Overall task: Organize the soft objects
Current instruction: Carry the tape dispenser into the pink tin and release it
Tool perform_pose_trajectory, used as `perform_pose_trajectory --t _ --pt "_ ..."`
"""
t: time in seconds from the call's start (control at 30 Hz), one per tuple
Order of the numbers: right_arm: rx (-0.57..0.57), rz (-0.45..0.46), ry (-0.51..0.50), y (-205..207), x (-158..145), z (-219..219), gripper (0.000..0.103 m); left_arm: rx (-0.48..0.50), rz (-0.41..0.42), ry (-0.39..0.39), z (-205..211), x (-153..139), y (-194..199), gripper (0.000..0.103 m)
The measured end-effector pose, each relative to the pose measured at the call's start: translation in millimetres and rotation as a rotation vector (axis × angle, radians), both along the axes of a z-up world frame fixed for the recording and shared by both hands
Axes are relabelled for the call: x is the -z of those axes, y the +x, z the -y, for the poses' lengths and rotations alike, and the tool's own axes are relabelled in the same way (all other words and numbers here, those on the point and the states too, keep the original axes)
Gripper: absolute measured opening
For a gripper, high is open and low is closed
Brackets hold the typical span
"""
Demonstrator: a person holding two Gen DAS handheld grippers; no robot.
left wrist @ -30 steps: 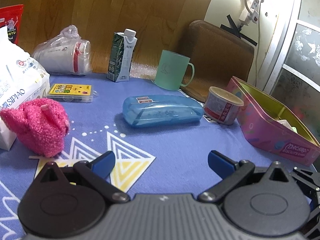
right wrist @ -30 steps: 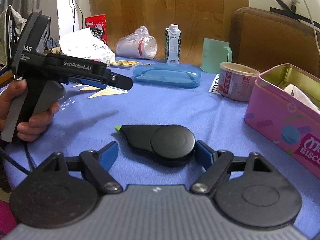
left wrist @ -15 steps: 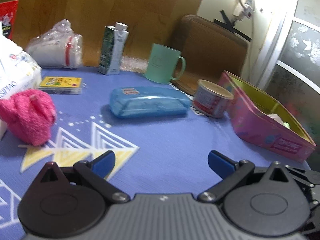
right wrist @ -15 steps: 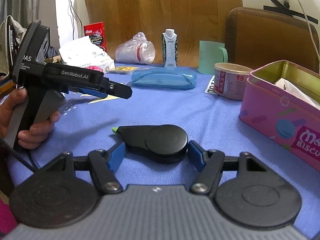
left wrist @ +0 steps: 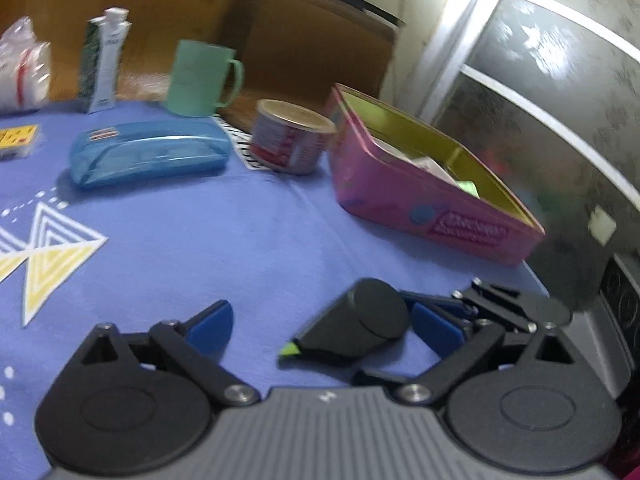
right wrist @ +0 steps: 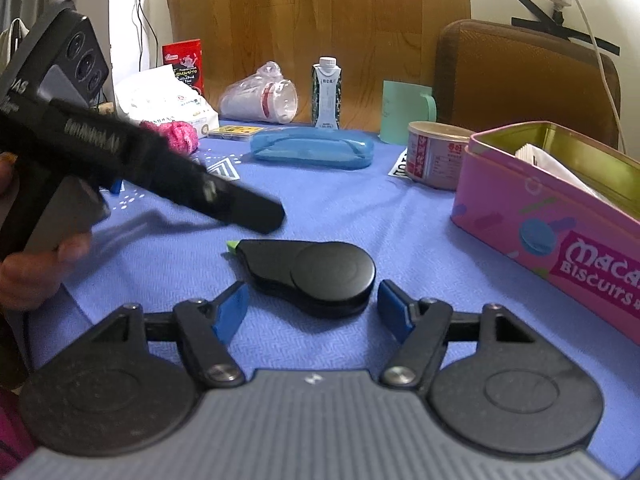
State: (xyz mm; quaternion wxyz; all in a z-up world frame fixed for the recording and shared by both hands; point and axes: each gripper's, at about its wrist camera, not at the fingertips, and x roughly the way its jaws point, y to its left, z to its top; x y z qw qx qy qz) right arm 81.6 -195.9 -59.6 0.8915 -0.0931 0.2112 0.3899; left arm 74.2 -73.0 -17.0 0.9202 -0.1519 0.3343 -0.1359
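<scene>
The right gripper sits low over the blue woven cloth surface, its blue-tipped jaws spread wide on either side of a flat black teardrop-shaped tape dispenser with a green tip; neither jaw touches it. That dispenser lies flat on the cloth, green tip pointing left.

The left gripper has its jaws spread apart too, with nothing between them but cloth and the dispenser's green tip, whose round end lies against the right gripper's blue fingers. Seen from the right wrist camera, the left gripper's black body is blurred, held in a bare hand at the near left.

The soft thing, a fuzzy pink plush item, rests at the far left of the surface, just beside a white plastic package (it shows only in the right wrist view).

At the right stands an open pink rectangular biscuit tin with a gold inside, white paper showing within. Just left of it is a short round can with a red label. Farther back lie a translucent blue plastic case, a mint green mug, and a small upright green-and-white drink carton.
</scene>
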Motion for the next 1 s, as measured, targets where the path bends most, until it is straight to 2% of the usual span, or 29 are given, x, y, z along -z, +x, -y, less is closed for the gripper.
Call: perform_pose_trajectory --t 0.03,0.1,0.17,0.3,0.4,0.6,0.8,1.0 --pt "0.005 0.003 0.001 -0.1 -0.2 0.1 0.063 0.025 -0.002 -0.003 5.0 -0.1 0.8 0.091" --pt "0.012 0.004 0.010 -0.6 -0.9 1.5 0.053 0.021 -0.003 0.031 14.9 -0.8 1.9 0.092" --pt "0.028 0.005 0.020 -0.3 -0.6 3.9 0.053 0.023 -0.003 0.052 20.2 -2.1 5.1 0.092" --pt "0.054 0.009 0.046 -0.9 -1.3 11.3 0.053 0.023 0.002 0.025 22.1 -8.0 11.1 0.092" --pt "0.077 0.024 0.082 -2.0 -4.3 18.4 0.053 0.028 0.031 0.040 28.8 -17.2 13.2 0.092" --pt "0.157 0.140 0.115 -1.3 -21.2 31.7 0.053 0.074 0.125 0.077 49.5 -53.9 33.4 0.092" --pt "0.270 0.233 0.157 17.7 -46.6 62.1 0.053 0.169 0.229 0.144 92.1 -86.6 74.4 0.092" --pt "0.440 0.268 0.165 47.3 -54.3 103.3 0.052 0.274 0.266 0.143 147.4 -94.5 120.6 0.093"
